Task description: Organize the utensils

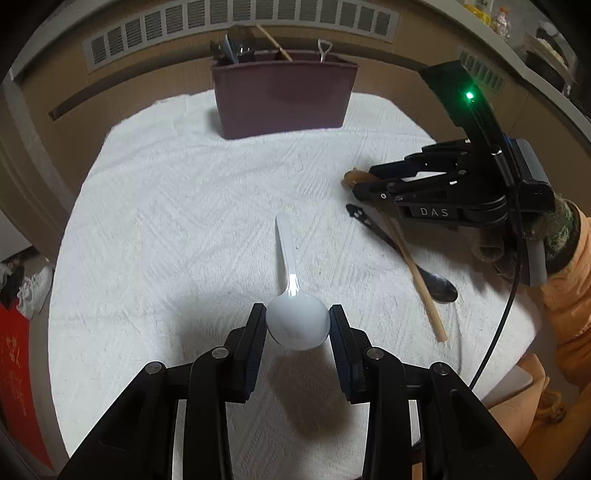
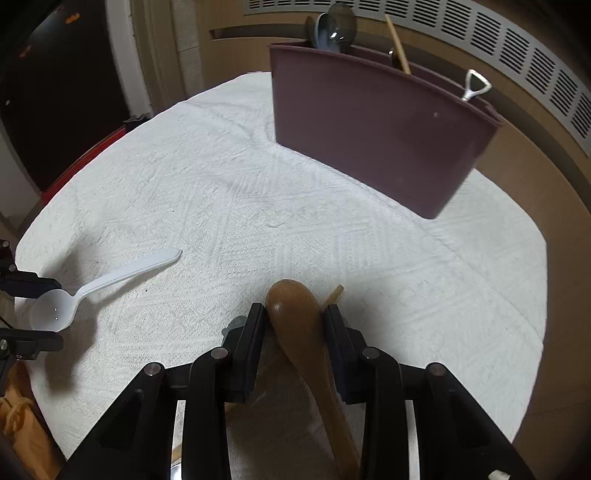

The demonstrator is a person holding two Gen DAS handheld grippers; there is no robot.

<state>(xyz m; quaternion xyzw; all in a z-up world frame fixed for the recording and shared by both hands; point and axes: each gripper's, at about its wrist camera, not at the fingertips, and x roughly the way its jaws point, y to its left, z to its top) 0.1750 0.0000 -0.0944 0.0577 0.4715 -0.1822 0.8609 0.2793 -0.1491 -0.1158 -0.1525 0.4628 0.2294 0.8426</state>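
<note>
A white plastic spoon [image 1: 295, 314] lies on the white cloth, bowl between the fingers of my left gripper [image 1: 297, 325], which touch its sides; it also shows in the right wrist view [image 2: 92, 288]. My right gripper [image 2: 295, 325] is shut on the bowl of a brown wooden spoon [image 2: 295, 314], and it shows at the right of the left wrist view [image 1: 369, 184]. A maroon utensil holder [image 1: 282, 96] stands at the far edge with several utensils in it; it also shows in the right wrist view [image 2: 373, 125].
A wooden chopstick [image 1: 417, 273] lies across a dark metal spoon [image 1: 439, 288] on the cloth at the right. The white cloth [image 1: 184, 206] covers the table. A vented wall panel [image 1: 240, 22] runs behind the holder.
</note>
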